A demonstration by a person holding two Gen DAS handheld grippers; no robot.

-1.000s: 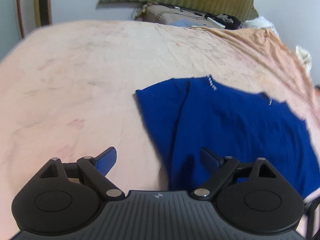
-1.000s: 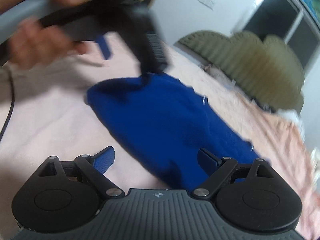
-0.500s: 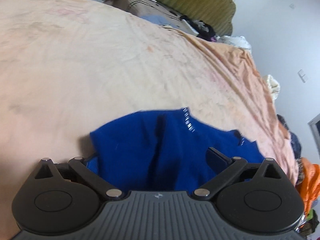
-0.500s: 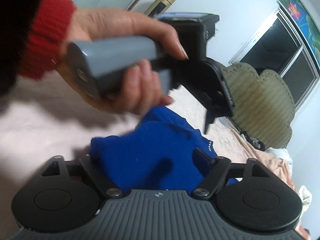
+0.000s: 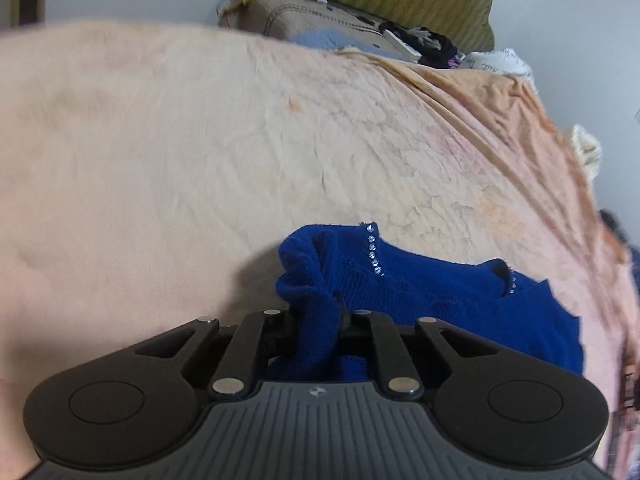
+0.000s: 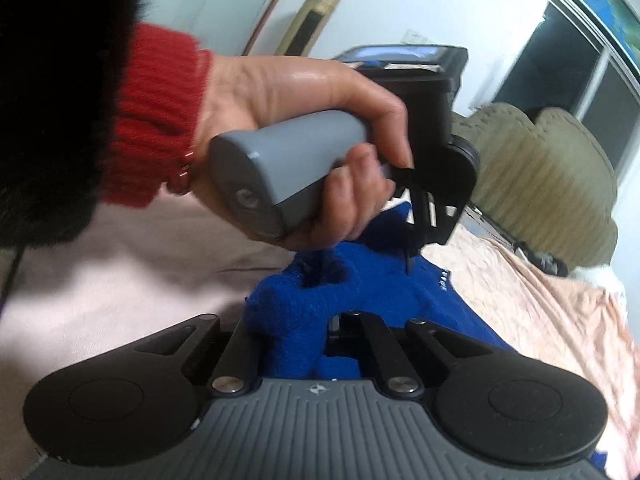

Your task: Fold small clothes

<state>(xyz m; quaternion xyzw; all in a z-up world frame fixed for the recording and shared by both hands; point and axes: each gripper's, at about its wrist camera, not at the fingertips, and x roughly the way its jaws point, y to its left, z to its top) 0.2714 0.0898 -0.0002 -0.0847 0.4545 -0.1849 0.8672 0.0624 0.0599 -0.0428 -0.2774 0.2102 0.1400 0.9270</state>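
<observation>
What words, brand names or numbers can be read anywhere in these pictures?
None can be read.
Left hand-held gripper: a small emblem, no letters.
Right hand-held gripper: the same emblem.
Blue sweater: a row of rhinestones, no text.

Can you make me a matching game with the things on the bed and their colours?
Things:
1. sweater
2. bedsheet
3. sleeve cuff
4. handle

Colours:
A. grey
B. blue
C. red
D. peach-pink

Pairs: 1-B, 2-D, 3-C, 4-A

The left gripper and the right gripper are both pinching the sweater.
</observation>
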